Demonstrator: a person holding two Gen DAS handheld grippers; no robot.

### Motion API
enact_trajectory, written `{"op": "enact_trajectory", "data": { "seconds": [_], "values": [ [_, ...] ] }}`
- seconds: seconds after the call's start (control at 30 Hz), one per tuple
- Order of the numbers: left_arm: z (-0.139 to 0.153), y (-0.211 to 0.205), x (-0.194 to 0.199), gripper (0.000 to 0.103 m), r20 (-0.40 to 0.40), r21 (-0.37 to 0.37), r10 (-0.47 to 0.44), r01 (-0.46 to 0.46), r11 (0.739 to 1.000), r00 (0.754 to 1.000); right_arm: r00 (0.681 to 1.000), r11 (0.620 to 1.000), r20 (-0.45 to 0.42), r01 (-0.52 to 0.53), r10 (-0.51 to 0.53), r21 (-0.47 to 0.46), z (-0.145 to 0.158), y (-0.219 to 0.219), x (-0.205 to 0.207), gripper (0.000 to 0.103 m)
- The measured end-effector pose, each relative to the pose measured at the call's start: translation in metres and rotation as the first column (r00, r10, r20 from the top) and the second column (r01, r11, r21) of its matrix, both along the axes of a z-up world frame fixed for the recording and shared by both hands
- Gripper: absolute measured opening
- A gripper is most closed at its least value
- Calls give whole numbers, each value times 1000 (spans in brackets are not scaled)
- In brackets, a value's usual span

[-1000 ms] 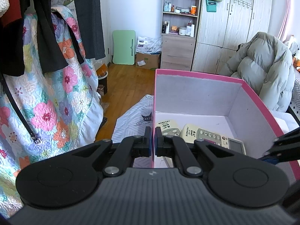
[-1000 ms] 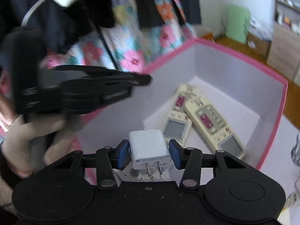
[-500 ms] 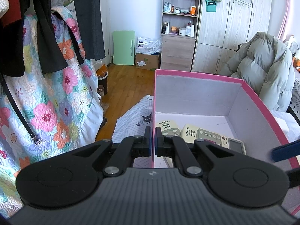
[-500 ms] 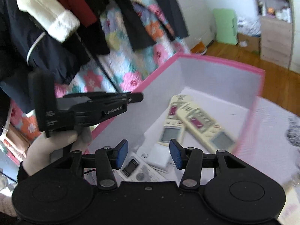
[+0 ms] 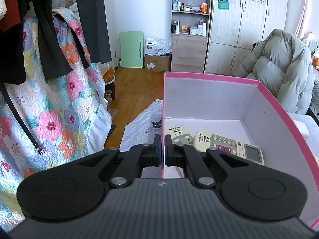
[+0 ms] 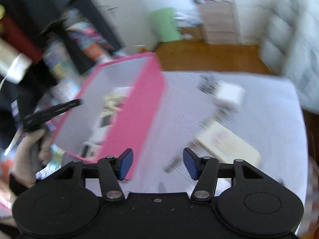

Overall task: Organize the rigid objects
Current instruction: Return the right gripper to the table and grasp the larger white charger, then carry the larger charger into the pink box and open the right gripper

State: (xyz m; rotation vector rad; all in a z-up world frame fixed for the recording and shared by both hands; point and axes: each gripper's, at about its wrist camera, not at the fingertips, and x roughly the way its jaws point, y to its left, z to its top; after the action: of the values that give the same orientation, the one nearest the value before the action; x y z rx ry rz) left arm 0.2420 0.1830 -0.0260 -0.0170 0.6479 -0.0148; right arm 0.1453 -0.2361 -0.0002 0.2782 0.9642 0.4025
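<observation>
Partly done: two remote controls (image 5: 217, 143) lie in the pink box (image 5: 209, 75), whose near wall the left claw (image 5: 162, 149) pinches. The right claw (image 6: 157, 163) is opening, empty, over the bed — a white block (image 6: 229, 93) and a flat cream item (image 6: 227, 145), both blurred, remain outside.

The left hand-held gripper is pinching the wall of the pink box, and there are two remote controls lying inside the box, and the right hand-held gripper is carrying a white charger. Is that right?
Nearly. The right hand-held gripper carries nothing: the right wrist view shows its jaws apart and opening, with only the bed sheet behind them. The rest holds: the left hand-held gripper is pinching the pink box wall, and two remote controls lie inside.
</observation>
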Motion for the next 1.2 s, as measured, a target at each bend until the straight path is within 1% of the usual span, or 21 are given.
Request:
{"op": "enact_trajectory", "data": {
  "seconds": [0.03,0.07,0.13,0.2,0.3,0.33,0.4,0.5,0.57,0.7,0.77,0.83,0.87,0.9,0.93,0.97,1.0,1.07,1.13,1.2],
  "values": [
    [0,-1,0,2,1,4,-1,1,1000,1000,998,998,-20,57,-58,-10,-10,-10,-2,62],
    [0,-1,0,2,1,4,0,0,1000,1000,995,996,-26,93,-93,-12,-16,-15,-4,62],
    [0,-2,0,2,0,3,0,0,1000,1000,989,991,-53,135,-136,-19,-32,-19,-8,62],
    [0,-2,0,2,1,1,0,0,1000,1000,986,990,-88,140,-141,-17,-45,-19,-10,63],
    [0,-2,0,2,1,3,0,0,1000,1000,981,988,-122,143,-149,-56,-61,-10,-11,64],
    [0,-2,0,2,1,2,-1,1,1000,1000,978,987,-140,147,-154,-57,-66,-7,-11,68],
    [0,-2,-1,2,4,1,-4,4,1000,1000,971,983,-155,175,-182,-59,-73,-7,-12,68],
    [1,-2,-2,2,4,4,-3,3,1000,1000,966,980,-167,192,-197,-47,-81,-7,-9,70],
    [1,-2,-2,2,4,2,-1,1,1000,1000,969,977,-139,196,-206,-81,-83,-1,-7,70],
    [1,-2,-2,2,4,-1,1,-1,1000,1000,979,973,-85,168,-183,-160,-89,18,3,70],
    [1,-1,-2,2,4,-3,1,-1,1000,1000,985,962,-53,148,-165,-230,-95,30,6,70],
    [1,-1,-2,2,3,2,1,-1,1000,1000,986,945,-1,159,-167,-287,-97,37,6,69],
    [1,0,-2,2,2,0,1,-1,1000,1000,985,936,16,168,-172,-308,-98,39,7,59],
    [1,0,-2,2,3,-2,1,-1,1000,1000,988,931,42,153,-147,-332,-97,41,6,58],
    [1,0,-2,2,2,-2,0,0,1000,1000,995,918,74,86,-62,-387,-97,48,3,56],
    [1,0,-3,2,1,1,-1,1,1000,1000,996,907,92,49,-11,-419,-96,53,-1,56],
    [1,1,-2,2,2,3,0,0,1000,1000,995,909,95,44,-5,-415,-95,53,-4,56],
    [0,1,-2,2,3,0,0,0,1000,1000,997,926,76,29,0,-375,-92,50,-7,55],
    [0,1,-3,2,5,-6,4,-4,1000,1000,996,941,87,55,-27,-333,-85,46,-9,54],
    [-1,1,-4,2,8,-8,4,-4,1000,1000,994,952,107,62,-31,-300,-74,44,-9,54]
  ]
}}
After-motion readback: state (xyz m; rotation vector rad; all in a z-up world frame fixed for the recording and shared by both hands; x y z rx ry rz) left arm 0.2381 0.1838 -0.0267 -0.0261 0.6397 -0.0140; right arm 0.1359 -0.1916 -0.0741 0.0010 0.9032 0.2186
